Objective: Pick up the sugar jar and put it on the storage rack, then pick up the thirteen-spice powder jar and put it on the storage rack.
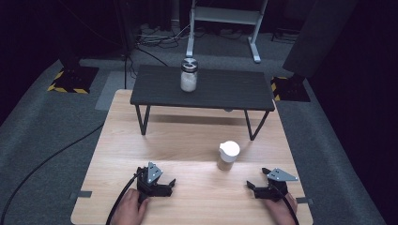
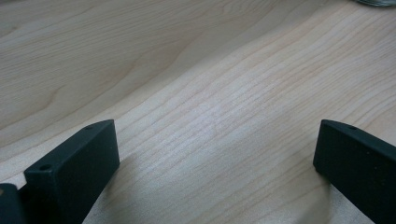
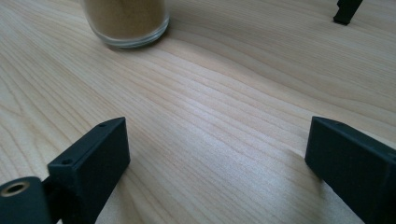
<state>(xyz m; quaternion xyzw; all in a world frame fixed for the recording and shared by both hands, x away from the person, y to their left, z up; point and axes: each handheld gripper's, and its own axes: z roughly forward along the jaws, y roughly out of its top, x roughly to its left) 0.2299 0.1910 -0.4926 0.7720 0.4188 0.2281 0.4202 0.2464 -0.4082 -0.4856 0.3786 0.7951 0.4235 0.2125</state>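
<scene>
A glass jar with a white lid [image 1: 228, 154] and brown contents stands on the wooden table [image 1: 187, 140], right of centre. Its base [image 3: 126, 21] appears at the top left of the right gripper view. A second glass jar with a metal lid [image 1: 188, 75] holds white contents and stands on the small black shelf [image 1: 220, 89] at the back. My left gripper [image 1: 171, 186] rests low on the table near the front edge, jaws wide open over bare wood [image 2: 215, 135]. At the front right my right gripper [image 1: 257, 179] is also open, nothing between its jaws [image 3: 217, 135].
The black shelf stands on thin legs, one foot [image 3: 345, 11] showing beyond the right gripper. Bare wood lies between the two grippers. Cables trail from both grippers off the front edge. Grey carpet [image 1: 61, 131] surrounds the table.
</scene>
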